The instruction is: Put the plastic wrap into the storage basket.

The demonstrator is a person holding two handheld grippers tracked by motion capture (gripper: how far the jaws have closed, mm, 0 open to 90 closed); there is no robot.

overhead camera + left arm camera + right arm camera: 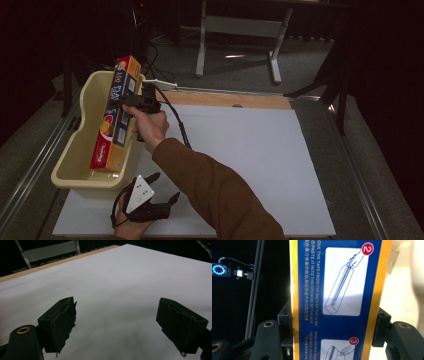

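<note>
The right gripper [134, 101] pinches a long yellow-blue box [116, 114] reading "FOLD BACK" over the cream tub [75, 150]; left gripper [167, 187] spread.

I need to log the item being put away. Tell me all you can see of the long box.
The long box looks like printed cardboard: yellow edges, blue panels with numbered instruction drawings and a red patch. It lies tilted in the cream tub, far end above the rim. The right gripper is shut on its sides.
</note>
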